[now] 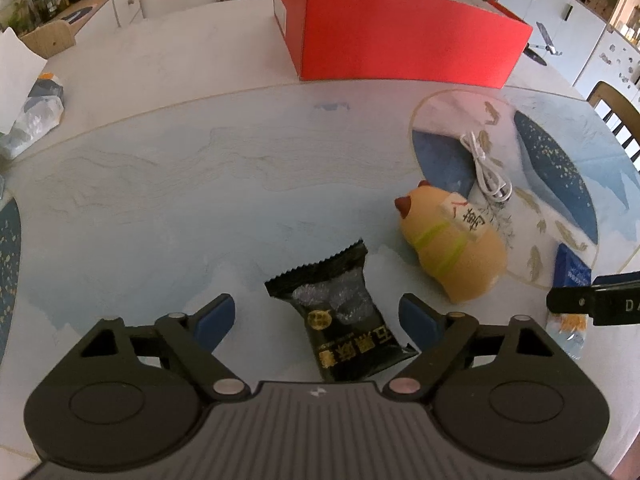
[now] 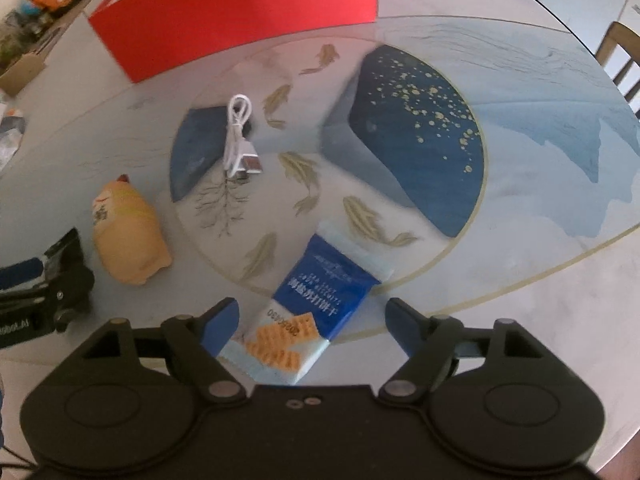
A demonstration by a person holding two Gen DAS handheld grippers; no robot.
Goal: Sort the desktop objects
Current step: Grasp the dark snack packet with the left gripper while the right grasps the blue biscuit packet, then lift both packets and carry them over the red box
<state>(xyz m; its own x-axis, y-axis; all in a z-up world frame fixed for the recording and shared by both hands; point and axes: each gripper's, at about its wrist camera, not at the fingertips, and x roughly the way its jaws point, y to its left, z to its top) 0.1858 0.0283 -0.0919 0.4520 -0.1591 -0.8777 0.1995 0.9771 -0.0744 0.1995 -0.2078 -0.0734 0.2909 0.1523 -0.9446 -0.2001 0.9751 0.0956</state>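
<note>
My left gripper (image 1: 316,320) is open, with a black snack packet (image 1: 340,312) lying on the table between its blue fingers. A yellow pig-like toy (image 1: 452,240) lies just right of it, with a coiled white USB cable (image 1: 484,168) behind; both also show in the right wrist view, the toy (image 2: 128,236) and the cable (image 2: 240,140). My right gripper (image 2: 310,320) is open over a blue and white cracker packet (image 2: 316,300), whose lower end lies between its fingers. A red box (image 1: 400,36) stands at the back.
The round table (image 1: 200,168) has a glass top with a blue fish pattern. A crumpled plastic bag (image 1: 32,116) lies at the left edge. Chairs (image 1: 620,116) and cabinets (image 1: 560,20) stand beyond the table. The right gripper's body (image 1: 600,304) shows at the left wrist view's right edge.
</note>
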